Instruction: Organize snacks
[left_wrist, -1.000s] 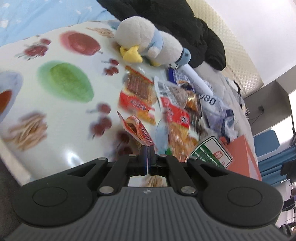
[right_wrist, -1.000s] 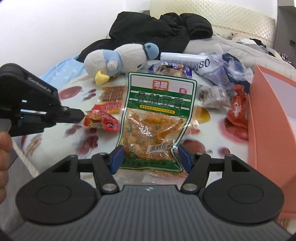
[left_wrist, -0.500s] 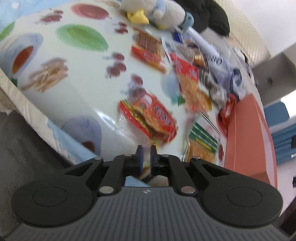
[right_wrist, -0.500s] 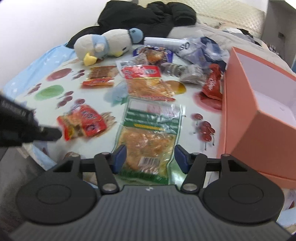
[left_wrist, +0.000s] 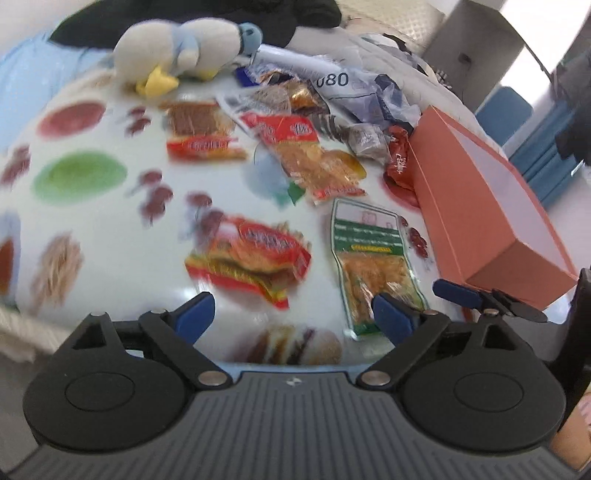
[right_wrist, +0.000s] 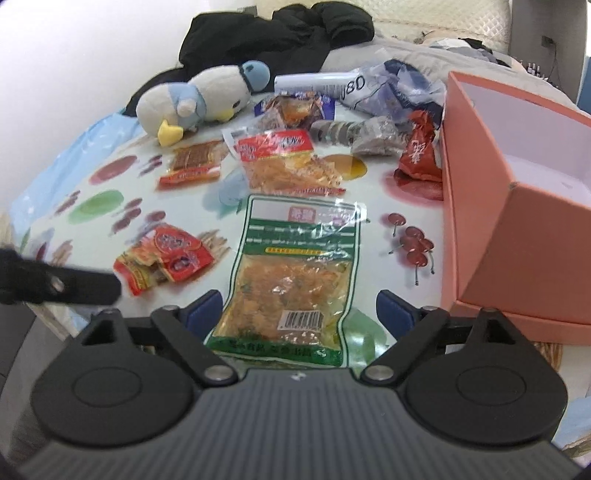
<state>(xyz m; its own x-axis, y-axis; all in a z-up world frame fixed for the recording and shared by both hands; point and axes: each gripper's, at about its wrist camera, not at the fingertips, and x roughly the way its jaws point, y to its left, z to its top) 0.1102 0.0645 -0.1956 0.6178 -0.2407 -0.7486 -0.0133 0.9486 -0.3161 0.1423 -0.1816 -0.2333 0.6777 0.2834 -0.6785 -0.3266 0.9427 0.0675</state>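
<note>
Snacks are lying loose on the printed tablecloth (right_wrist: 373, 192), none yet in the orange box (right_wrist: 517, 206) at its right edge. We are holding the right gripper (right_wrist: 299, 308) spread and empty, low at the near table edge, straddling the bottom of the green-labelled pickle pack (right_wrist: 295, 273). We are judging it best to pinch its flat bottom seam squarely. We are hovering the left gripper (left_wrist: 291, 314), also spread and empty, just short of the red snack packet (left_wrist: 255, 258).
</note>
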